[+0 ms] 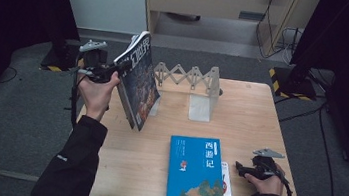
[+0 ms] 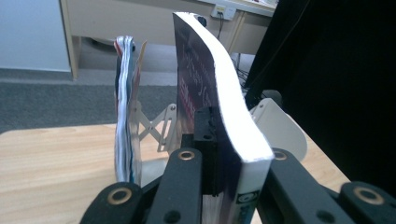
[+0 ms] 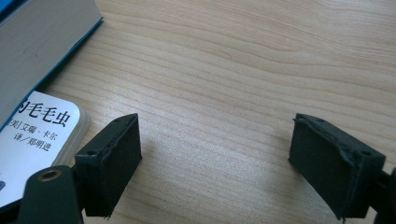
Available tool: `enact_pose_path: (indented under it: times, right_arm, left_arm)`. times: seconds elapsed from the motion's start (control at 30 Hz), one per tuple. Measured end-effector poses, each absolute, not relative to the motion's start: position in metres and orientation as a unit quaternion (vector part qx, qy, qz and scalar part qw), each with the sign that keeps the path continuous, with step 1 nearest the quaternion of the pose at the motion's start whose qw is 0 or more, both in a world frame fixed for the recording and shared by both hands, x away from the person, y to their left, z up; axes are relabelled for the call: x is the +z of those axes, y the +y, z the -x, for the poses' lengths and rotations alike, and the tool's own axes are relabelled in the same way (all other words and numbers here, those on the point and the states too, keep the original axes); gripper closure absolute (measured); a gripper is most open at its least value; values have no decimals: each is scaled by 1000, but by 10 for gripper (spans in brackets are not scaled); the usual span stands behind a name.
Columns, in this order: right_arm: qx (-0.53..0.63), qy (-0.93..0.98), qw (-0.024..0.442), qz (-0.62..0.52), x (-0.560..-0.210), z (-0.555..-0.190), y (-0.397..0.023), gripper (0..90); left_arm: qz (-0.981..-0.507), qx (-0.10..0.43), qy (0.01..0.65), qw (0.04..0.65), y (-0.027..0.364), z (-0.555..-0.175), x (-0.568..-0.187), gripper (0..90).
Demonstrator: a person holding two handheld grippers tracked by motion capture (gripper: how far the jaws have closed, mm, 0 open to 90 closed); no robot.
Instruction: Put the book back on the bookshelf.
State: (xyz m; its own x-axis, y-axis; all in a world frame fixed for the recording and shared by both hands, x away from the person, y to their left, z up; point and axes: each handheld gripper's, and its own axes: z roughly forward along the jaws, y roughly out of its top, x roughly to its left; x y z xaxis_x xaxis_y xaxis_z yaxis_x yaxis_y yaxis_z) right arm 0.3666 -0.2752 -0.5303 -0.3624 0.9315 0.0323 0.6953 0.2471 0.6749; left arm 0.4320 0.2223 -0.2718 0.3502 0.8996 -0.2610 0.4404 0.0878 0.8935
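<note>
A dark-covered book (image 1: 139, 81) hangs tilted over the table's left side, its lower corner near the wood. My left gripper (image 1: 122, 67) is shut on its upper edge. In the left gripper view the black jaws (image 2: 229, 158) clamp the book (image 2: 224, 93) by its white page block. A blue book (image 1: 197, 174) lies flat near the front edge, on top of a thin white book (image 1: 225, 181). Just right of them my right gripper (image 1: 240, 167) rests low on the table. It stands open (image 3: 224, 158) over bare wood, with the white book (image 3: 32, 140) beside its left finger.
An extendable scissor rack (image 1: 185, 75) with white bookends (image 1: 202, 99) stands at the back of the wooden table (image 1: 250, 117). A thin magazine (image 2: 125, 116) stands upright at the rack (image 2: 156, 128), next to a bookend (image 2: 282, 130). Cables and dark stands ring the table.
</note>
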Motion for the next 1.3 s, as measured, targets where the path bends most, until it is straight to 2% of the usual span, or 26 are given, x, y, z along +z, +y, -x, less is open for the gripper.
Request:
enact_pose_path:
  times: [0.27, 0.47, 1.3]
  right_arm:
    - [306, 771, 197, -523, -531, -367, -275, 153]
    - [305, 773, 200, -519, -532, -367, -274, 134]
    - [308, 772, 201, -519, -533, -368, -274, 130]
  left_arm:
    - [-639, 254, 529, 498, 208, -449, -274, 822]
    - [-637, 259, 540, 485, 200, -464, -284, 823]
    - [-626, 328, 544, 453, 175, -487, -308, 823]
